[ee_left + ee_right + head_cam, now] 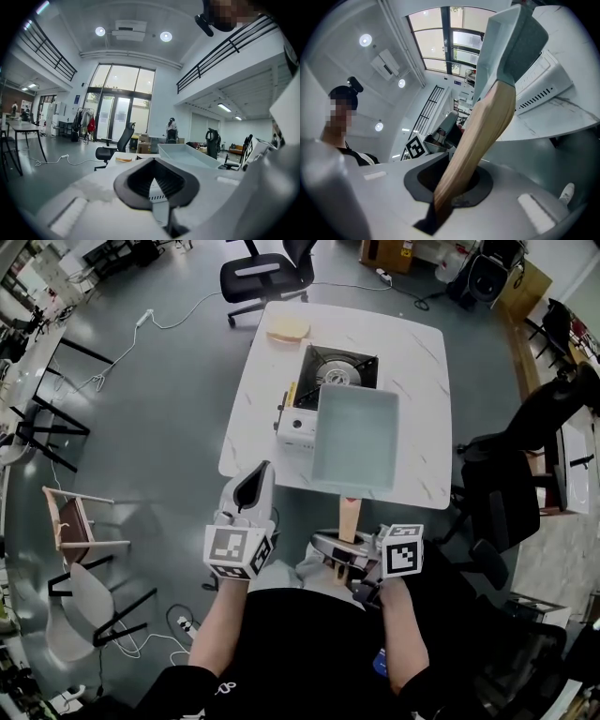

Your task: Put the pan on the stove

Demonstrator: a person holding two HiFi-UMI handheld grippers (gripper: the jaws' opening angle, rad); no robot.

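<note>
A pale blue-grey rectangular pan (356, 442) hangs over the near half of the white table (422, 381) and partly covers the portable gas stove (337, 371). My right gripper (345, 551) is shut on the pan's wooden handle (349, 519). In the right gripper view the handle (478, 136) runs up from between the jaws to the pan (506, 42), with the stove (543, 89) behind it. My left gripper (265, 467) floats at the table's near left corner with its jaws together and nothing in them. In the left gripper view the pan (185, 154) lies ahead to the right.
A slice of bread (288, 329) lies at the table's far left corner. A black office chair (267, 276) stands beyond the table and another (511, 479) to its right. A wooden chair (75, 521) and cables are on the floor at the left.
</note>
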